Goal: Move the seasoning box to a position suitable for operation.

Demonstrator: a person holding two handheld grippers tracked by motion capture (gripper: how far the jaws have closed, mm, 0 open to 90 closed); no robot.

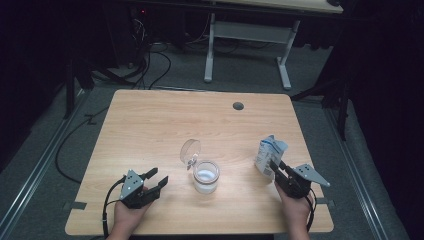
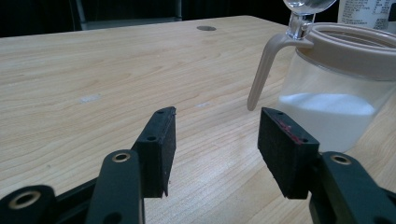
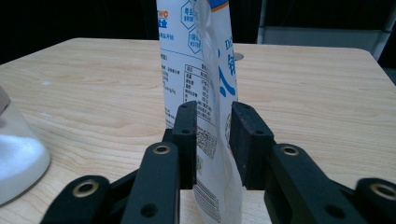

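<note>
A clear jug (image 1: 206, 176) with a beige rim, its round lid (image 1: 190, 150) tipped up and open, stands at the table's front centre with white liquid in it. In the left gripper view the jug (image 2: 336, 93) is close at the right, beyond the jaws. My left gripper (image 1: 159, 176) (image 2: 217, 126) rests open left of the jug, nothing between its pads. A white and blue milk carton (image 1: 270, 152) (image 3: 205, 70) stands upright at the right. My right gripper (image 1: 276, 165) (image 3: 212, 112) is shut on its lower part. The jug (image 3: 18, 154) shows at the left edge of the right gripper view.
A round cable hole (image 1: 238, 106) sits near the wooden table's (image 1: 150, 120) far edge. A second desk with white legs (image 1: 247, 35) stands beyond, with cables on the floor at the back left. Dark space surrounds the table.
</note>
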